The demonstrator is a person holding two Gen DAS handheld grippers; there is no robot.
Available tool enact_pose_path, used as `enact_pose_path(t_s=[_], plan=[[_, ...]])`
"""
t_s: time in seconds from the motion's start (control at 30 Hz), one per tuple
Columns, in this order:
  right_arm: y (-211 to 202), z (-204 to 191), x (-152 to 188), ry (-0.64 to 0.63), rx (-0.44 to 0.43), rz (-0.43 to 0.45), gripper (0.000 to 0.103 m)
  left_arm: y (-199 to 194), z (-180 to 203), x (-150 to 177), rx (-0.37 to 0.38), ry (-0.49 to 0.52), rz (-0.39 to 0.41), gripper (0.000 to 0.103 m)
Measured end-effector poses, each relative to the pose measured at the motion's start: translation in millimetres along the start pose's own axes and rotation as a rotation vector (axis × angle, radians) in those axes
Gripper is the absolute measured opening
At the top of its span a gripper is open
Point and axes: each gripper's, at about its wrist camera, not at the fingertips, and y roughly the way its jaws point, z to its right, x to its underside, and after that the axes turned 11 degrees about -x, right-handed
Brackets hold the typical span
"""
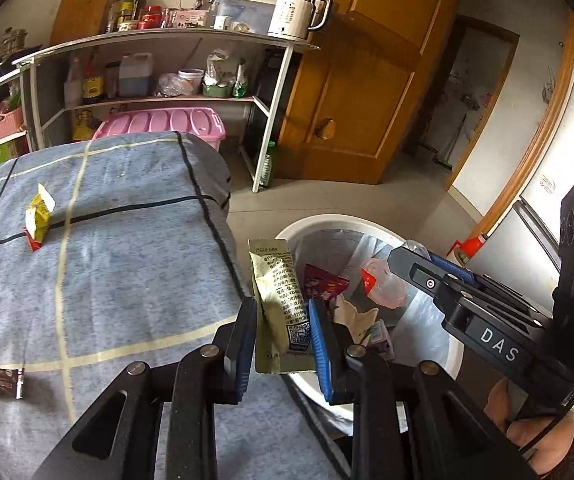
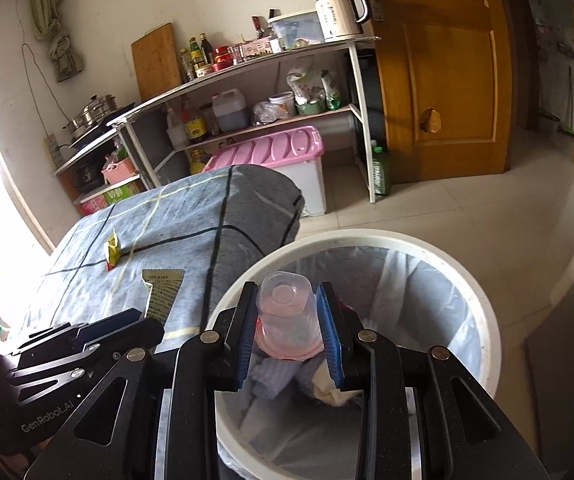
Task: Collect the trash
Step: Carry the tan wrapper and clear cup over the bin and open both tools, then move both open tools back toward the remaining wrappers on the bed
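While bin [image 2: 483,320] contents blur, left gripper [image 1: 283,332] clamps wrapper [image 1: 277,304], right gripper [image 2: 289,326] clamps cup [image 2: 287,312].

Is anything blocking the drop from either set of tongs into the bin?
Nothing visible. The right tongs hold the plastic cup directly over the open trash bin. The left tongs hold the green wrapper at the bin's rim beside the table.

A white kettle [image 1: 293,12] tops the shelf [image 1: 167,36] beside a wooden door [image 1: 351,92].
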Motion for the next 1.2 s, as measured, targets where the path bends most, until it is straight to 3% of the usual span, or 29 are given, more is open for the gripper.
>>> enact_pose_path(t_s=[0.23,0.37,0.43,0.47,0.53,0.87,1.2], plan=[[-2.8,30.3,1.5,0.023,0.045,-0.029,0.031,19.3,34.1,4.2,0.066,0.028,-0.038,0.027],[-0.6,39.1,5.3,0.035,0.062,-0.045,0.032,25.6,42.5,7.3,0.052,0.052,-0.051,0.031],[-0.2,39.5,7.5,0.034,0.072,-0.045,0.040,27.8,42.2,7.6,0.056,0.048,-0.055,0.036],[-0.8,40.7,8.3,0.037,0.068,-0.044,0.046,28.0,40.7,7.8,0.062,0.042,-0.057,0.039],[-1.0,40.1,9.1,0.041,0.057,-0.041,0.047,26.6,38.1,7.4,0.060,0.039,-0.051,0.047],[-3.0,17.2,10.3,0.023,0.035,-0.035,0.047,3.3,7.2,5.4,0.032,-0.001,-0.006,0.047],[1.8,-26.8,13.6,-0.027,-0.044,-0.033,0.047,-26.3,-39.0,21.5,-0.072,-0.022,0.037,0.047]])
